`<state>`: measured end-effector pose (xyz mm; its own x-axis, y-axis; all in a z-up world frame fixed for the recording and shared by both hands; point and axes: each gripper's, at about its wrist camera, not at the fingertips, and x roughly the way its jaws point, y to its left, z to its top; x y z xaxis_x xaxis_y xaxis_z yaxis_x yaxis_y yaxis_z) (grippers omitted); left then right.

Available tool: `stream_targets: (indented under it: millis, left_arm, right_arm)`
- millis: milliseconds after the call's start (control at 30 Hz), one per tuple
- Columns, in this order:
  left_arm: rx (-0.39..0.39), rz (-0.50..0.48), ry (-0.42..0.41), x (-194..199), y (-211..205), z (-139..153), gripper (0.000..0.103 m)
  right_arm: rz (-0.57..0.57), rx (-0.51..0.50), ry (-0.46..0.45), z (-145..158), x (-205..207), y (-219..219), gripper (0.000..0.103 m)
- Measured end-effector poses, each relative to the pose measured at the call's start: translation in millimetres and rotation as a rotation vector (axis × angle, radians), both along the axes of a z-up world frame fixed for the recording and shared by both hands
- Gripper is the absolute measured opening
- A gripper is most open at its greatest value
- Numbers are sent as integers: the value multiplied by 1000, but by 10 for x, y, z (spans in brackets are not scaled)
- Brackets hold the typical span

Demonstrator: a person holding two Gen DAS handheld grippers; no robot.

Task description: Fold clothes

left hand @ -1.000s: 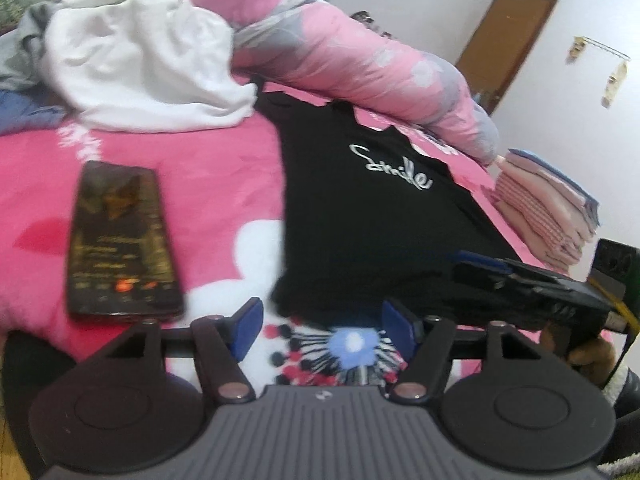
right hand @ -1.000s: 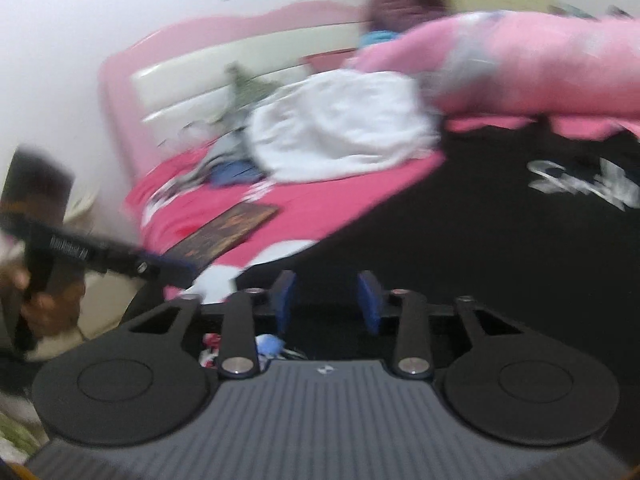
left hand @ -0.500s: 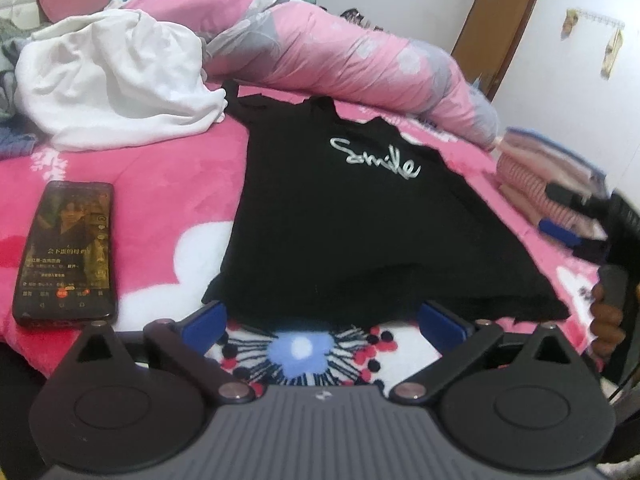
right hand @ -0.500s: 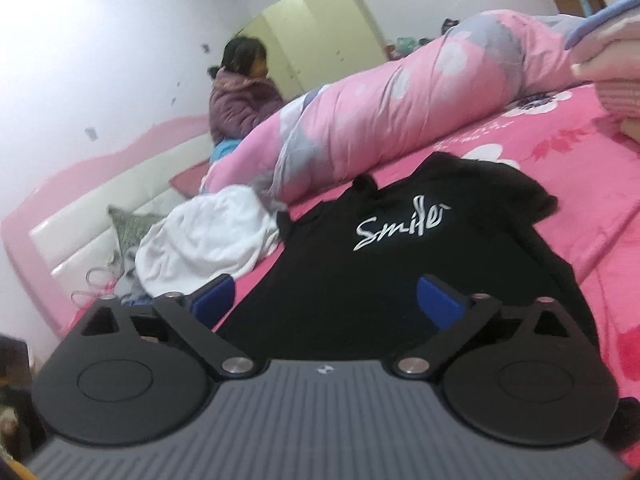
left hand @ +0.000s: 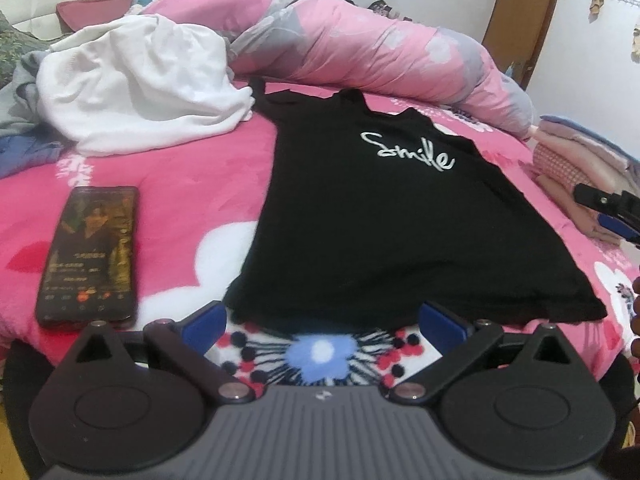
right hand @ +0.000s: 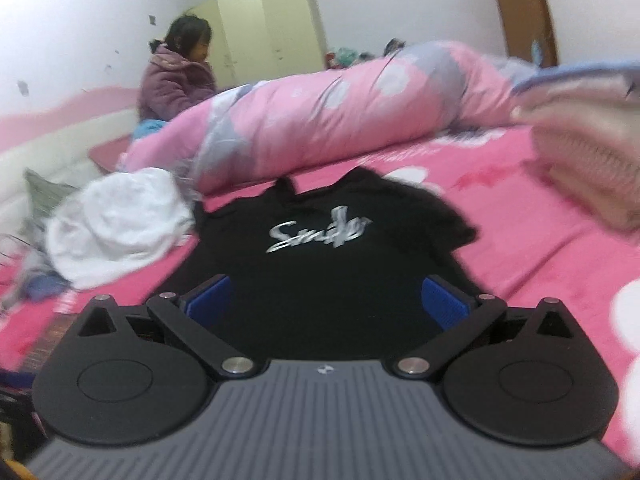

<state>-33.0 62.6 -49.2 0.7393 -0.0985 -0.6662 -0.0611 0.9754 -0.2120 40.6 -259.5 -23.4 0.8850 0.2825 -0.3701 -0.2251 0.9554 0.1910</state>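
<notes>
The left gripper (left hand: 320, 326) and right gripper (right hand: 326, 304) are both spread wide, holding nothing, at the near hem of a black T-shirt (left hand: 384, 232) lying flat on the pink bed (left hand: 200, 184), white "Smile" lettering up. The right view is blurred. A phone (left hand: 90, 254) and a white garment (left hand: 136, 84) lie left; folded clothes (left hand: 580, 160) right.

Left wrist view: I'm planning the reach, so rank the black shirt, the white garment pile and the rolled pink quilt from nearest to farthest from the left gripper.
1. black shirt: its hem lies just ahead of the open left gripper.
2. white garment pile: farther back, on the left.
3. rolled pink quilt: farthest, across the back of the bed.
</notes>
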Motion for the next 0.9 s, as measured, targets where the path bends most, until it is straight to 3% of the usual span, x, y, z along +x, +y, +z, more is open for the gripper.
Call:
stream_targets:
  millis: [200,367,500,733,900]
  left_arm:
    - [-46,-58,-4,187,-66,-22,103]
    - [-80,-100,9,368,-142,-74,103]
    - [-102,-97,35,515,-161,-141,103]
    - [-25,-32,46,763,-148,-122,99]
    - [-19,-34,24,1049,-196,-195,99]
  right_arm:
    - [-180,46,-58,91,-191,-629,102]
    - [-299,175,7,-102,-362,-1269,102]
    - [-281,231,56,-275,-381,-1478,102]
    - [-186,210,69,-333,-223,-1506,95]
    - [-75,218,104,-208,247,-1533,79]
